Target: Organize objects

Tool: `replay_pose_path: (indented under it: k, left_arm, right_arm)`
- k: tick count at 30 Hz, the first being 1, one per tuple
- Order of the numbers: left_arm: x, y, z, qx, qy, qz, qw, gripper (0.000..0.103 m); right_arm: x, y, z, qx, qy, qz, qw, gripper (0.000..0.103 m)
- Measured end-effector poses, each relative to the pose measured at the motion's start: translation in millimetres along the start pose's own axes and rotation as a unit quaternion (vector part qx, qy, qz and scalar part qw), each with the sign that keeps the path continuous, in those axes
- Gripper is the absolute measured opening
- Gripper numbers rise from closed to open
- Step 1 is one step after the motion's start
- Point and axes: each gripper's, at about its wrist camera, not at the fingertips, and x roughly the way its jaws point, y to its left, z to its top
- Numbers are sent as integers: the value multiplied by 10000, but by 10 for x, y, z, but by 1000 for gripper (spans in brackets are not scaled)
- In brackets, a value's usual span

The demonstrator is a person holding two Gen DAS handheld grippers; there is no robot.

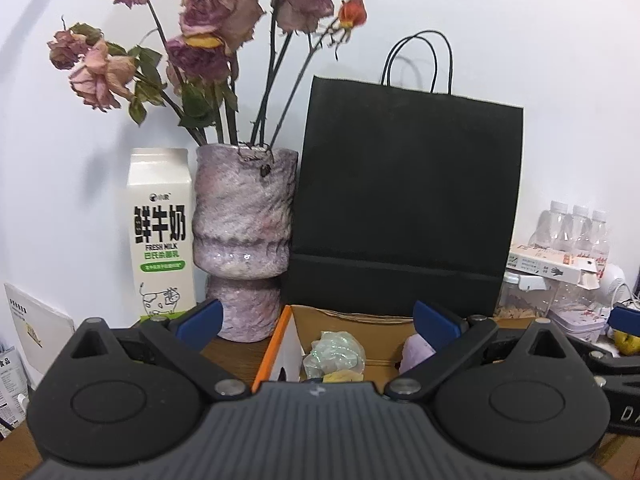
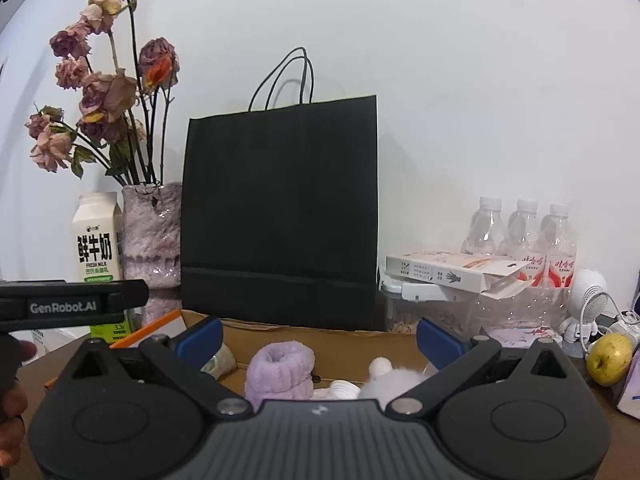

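- The place reads as a lived-in home corner, a wooden surface [image 2: 36,372] pushed against a plain white wall [image 2: 460,80].
- A mottled pink vase [image 1: 244,240] of dried, wilted roses [image 1: 208,12] stands beside a fresh milk carton [image 1: 160,236].
- A black paper shopping bag [image 1: 404,200] leans at the wall, behind an open cardboard box [image 1: 376,346] of soft odds and ends.
- Clear water bottles [image 2: 520,232], a flat white carton [image 2: 444,270] on a clear plastic container [image 2: 436,312], a small white astronaut-shaped gadget [image 2: 588,296] with a cord and a yellow-green fruit [image 2: 608,360] crowd the right side.
- Such food, drink and keepsakes mixed together suggest a household, not a workplace.
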Motion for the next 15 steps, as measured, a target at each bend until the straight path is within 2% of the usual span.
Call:
replay_pose_path:
  k: [5, 10, 15]
  left_arm:
    - [-272, 52, -48, 48, -44, -46, 10000, 103]
    - [-579, 95, -171, 165, 84, -153, 9997, 103]
    - [-924, 147, -311, 232, 276, -238, 9991, 103]
  right_arm:
    - [-245, 22, 19, -38, -38, 114, 9999, 103]
    - [-566, 43, -19, -102, -56, 181, 9998, 103]
    - [-890, 35, -76, -75, 103, 200, 9997, 103]
